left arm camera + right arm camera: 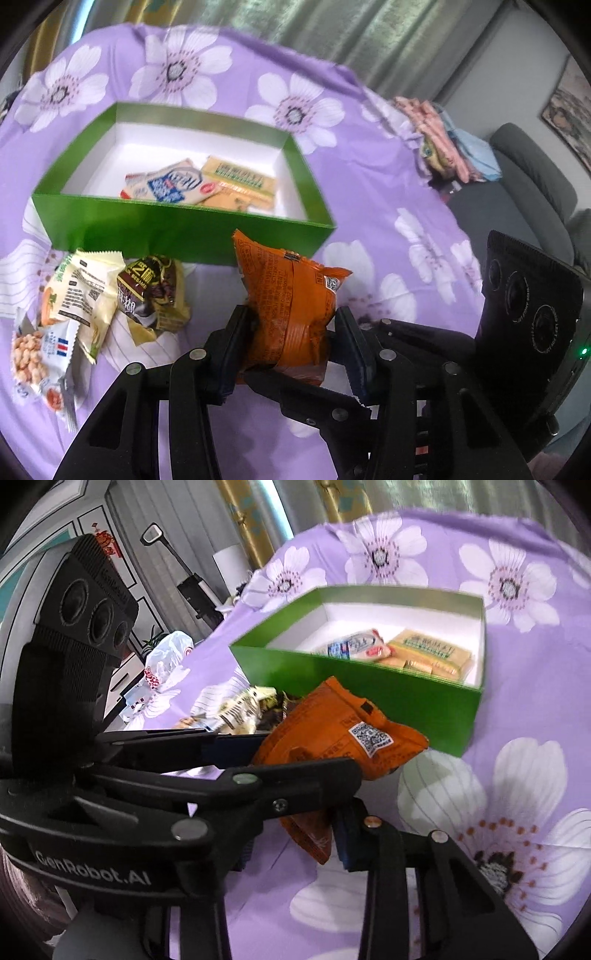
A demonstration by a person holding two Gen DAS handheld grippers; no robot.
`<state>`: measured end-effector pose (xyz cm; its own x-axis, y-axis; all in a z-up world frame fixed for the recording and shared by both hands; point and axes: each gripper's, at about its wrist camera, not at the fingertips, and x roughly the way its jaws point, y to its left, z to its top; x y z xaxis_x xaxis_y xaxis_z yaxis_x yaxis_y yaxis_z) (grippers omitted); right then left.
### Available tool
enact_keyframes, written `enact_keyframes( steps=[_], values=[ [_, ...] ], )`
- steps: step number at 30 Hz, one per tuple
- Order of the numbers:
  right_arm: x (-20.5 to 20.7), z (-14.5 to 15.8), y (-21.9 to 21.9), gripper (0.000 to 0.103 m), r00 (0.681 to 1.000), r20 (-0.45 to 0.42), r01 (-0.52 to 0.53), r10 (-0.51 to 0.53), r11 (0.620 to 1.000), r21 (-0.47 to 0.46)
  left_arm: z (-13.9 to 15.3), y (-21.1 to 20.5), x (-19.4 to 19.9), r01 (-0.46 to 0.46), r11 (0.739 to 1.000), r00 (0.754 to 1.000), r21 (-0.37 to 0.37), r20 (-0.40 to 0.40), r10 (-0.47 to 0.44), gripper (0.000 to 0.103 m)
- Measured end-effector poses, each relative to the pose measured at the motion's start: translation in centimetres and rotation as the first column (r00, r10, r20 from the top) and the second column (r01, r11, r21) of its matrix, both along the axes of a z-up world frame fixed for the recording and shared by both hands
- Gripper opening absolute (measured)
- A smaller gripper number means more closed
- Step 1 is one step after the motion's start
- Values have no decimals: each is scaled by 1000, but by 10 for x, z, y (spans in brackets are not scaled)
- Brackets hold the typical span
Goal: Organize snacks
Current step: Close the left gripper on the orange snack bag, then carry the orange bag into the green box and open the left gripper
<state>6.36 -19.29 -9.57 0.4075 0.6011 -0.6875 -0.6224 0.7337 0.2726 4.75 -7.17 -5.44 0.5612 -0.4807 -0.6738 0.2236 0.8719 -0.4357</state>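
Observation:
My left gripper [291,332] is shut on an orange snack packet [288,295] and holds it above the purple flowered cloth, just in front of the green box [177,225]. The box holds several flat snack packets [199,184]. The same orange packet [343,734] shows in the right wrist view, pinched in the left gripper's fingers [295,775]. My right gripper's own fingers [347,845] sit below it; the left gripper hides part of them, so their state is unclear. Loose snacks [92,291] lie left of the orange packet.
Folded pink and blue cloths [454,140] lie at the bed's far right edge, beside a grey sofa [524,177]. A white plastic bag [166,653] lies on the cloth at the left, near cabinets. Curtains hang behind the bed.

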Motion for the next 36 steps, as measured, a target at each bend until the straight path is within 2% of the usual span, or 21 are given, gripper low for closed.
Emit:
enact_keyframes(
  steps=[10,18,29,36],
  values=[
    [-22,46,-4,35,992,122,-10,10,1000,2,45,-3,-17,-7,1000,994,11,108,6,48],
    [-14,65,2,35,983,180,-21,21,1000,0,65,3,-6,-17,1000,989,17,148,15,48],
    [30,72,25,36,979,203,-10,10,1000,0,69,22,42,-49,999,988,16,148,46,49],
    [60,66,38,36,980,196,-4,6,1000,-12,58,34,76,-70,998,991,-3,116,70,49]
  ],
)
